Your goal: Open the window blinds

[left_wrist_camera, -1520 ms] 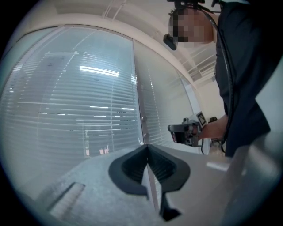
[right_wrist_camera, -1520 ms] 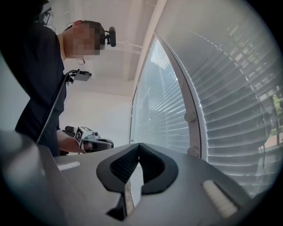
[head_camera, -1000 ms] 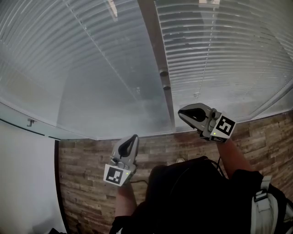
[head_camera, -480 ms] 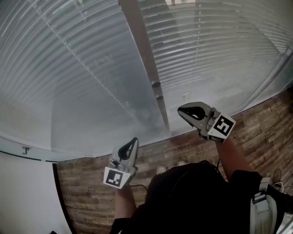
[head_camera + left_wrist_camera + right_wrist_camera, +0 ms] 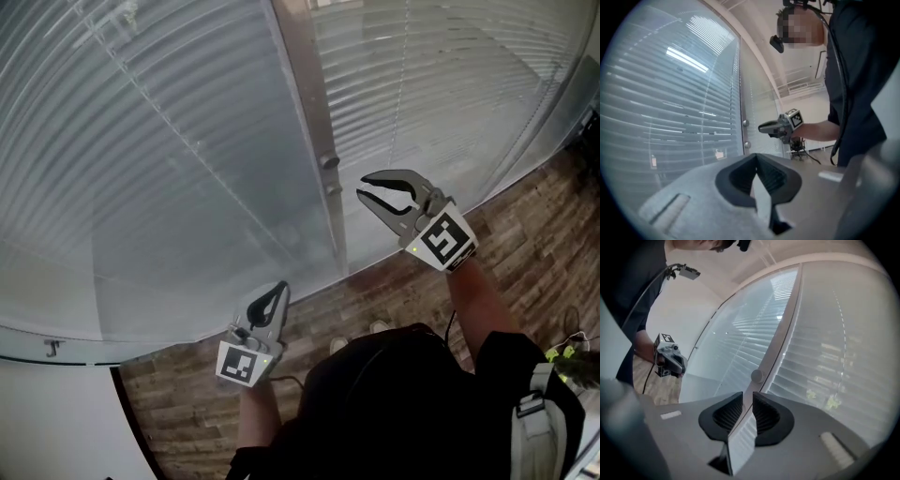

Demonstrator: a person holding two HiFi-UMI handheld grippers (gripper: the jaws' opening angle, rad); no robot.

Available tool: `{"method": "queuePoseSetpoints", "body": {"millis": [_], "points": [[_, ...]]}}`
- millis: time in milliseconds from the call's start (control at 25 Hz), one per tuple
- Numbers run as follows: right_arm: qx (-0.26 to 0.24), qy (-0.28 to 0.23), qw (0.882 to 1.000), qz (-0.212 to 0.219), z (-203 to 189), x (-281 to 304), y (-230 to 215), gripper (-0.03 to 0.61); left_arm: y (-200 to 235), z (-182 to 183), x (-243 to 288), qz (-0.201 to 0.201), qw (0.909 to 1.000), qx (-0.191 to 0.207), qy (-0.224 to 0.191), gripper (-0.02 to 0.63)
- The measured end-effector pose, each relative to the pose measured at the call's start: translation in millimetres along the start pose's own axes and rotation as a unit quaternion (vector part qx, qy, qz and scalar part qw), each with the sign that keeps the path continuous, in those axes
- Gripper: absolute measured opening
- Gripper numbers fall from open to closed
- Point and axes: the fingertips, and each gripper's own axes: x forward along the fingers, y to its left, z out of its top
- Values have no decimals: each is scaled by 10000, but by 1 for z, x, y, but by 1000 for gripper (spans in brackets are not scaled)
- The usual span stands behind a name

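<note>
**Window blinds.** The window blinds point(image 5: 169, 159) hung lowered over both panes, one panel on each side of a vertical frame post point(image 5: 309, 112). Two round knobs point(image 5: 329, 162) sat on the post, one above the other. A thin cord point(image 5: 403, 56) ran down the front of the right-hand panel. Below the window lay a wood-plank floor point(image 5: 187, 394).

**Right gripper.** The right gripper point(image 5: 362, 190) was held roughly level, its tips just beside the post near the knobs. Its jaws had just been opening and stood slightly apart – nothing lay between them. Through the gap only the post and one knob showed, farther off.

**Left gripper.** The left gripper point(image 5: 278, 287) was held lower and to the left, in front of the left-hand panel – well apart from the right gripper. Its jaws were pressed together at the tips and gripped nothing.
</note>
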Motion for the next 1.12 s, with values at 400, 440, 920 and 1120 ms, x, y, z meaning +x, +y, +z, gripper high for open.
{"method": "queuePoseSetpoints", "body": {"millis": [400, 440, 920, 1120], "points": [[-1923, 1257, 9684, -975, 29, 23, -15, 131, 0, -5, -23, -601, 9981, -94, -99, 5], [-2075, 1345, 9635, -1027, 30, 24, -15, 136, -1, -5, -25, -652, 9978, -94, -120, 5], [-3104, 2142, 9165, -1334, 30, 47, -14, 169, -4, -11, -62, -889, 9958, -161, -132, 4], [-3410, 2421, 8979, -1376, 22, 55, -17, 170, 4, -13, -73, -828, 9963, -160, -144, 4]]}}
